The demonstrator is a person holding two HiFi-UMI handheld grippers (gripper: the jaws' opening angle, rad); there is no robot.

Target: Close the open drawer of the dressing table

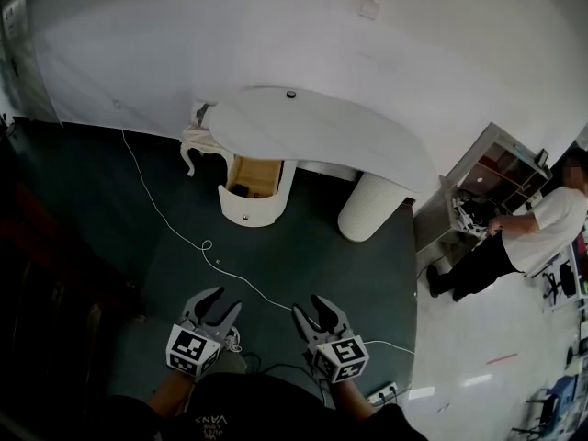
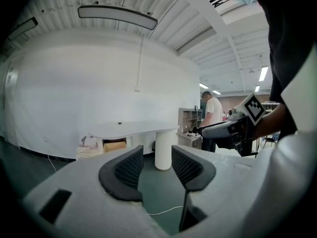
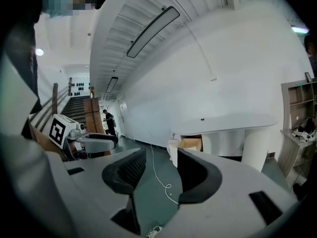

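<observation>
The drawer hangs open under the left end of the dressing table, well apart from both grippers. The left gripper and right gripper have their jaws spread and empty (no grasp needed). Best to approach squarely and push the curved front straight in.

Print on clothing: "VANS", in pale letters seen upside down, on the person's dark garment at the near edge of the head view.
Marker, left: a black-and-white square code on the cube of the left hand-held gripper; it has no letters or numbers.
Marker, right: the same kind of square code on the cube of the right hand-held gripper; it has no letters either.
Other text: none can be read.
</observation>
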